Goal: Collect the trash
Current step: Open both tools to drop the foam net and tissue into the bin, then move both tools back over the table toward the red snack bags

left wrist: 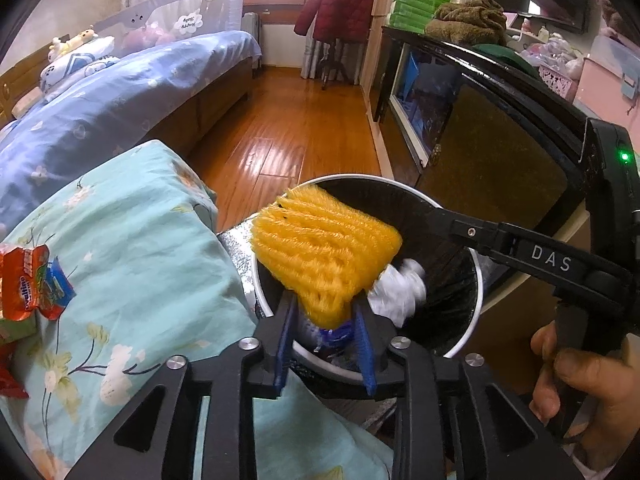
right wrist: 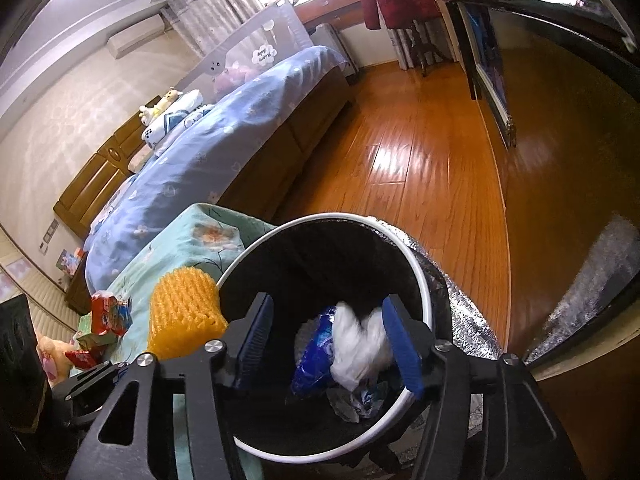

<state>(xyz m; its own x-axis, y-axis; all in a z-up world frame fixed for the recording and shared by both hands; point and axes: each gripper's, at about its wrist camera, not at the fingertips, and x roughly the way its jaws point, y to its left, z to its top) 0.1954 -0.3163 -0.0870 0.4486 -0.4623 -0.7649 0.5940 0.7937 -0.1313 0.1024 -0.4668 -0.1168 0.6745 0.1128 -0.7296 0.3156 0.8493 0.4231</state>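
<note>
Holding an orange foam fruit net (left wrist: 326, 254) between its blue fingers (left wrist: 285, 344), our left tool (left wrist: 324, 344) is clenched on the net's lower edge, just above the near rim of a round white-rimmed bin (left wrist: 478, 300). Most of the net leans over the bin's left side rather than its centre.

Our right tool (right wrist: 334, 346) hangs over the same bin (right wrist: 424, 280) with its jaws spread wide and nothing between them. A crumpled white wad (right wrist: 362, 346), blurred as if falling, sits in the gap without touching the left pad; whether it brushes the right one we cannot tell. Below it, inside the bin, lie a blue wrapper (right wrist: 316, 354) and other scraps.

Just left of the bin is a bed edge covered in teal floral bedding (left wrist: 132, 248). On it, well apart from the bin, rest red snack wrappers (left wrist: 30, 284) and a green carton (right wrist: 90, 330), not yet collected.

Beyond, a glossy wooden floor (left wrist: 288, 132) runs toward a bed with a blue quilt (left wrist: 120, 92) and a dark red jacket (left wrist: 340, 4) hanging far off.

We judge the main risk to be the net: light and springy, held near the rim, it could land on the bedding or catch the edge if let go here. The two tools are also close together over the opening and could knock each other.
</note>
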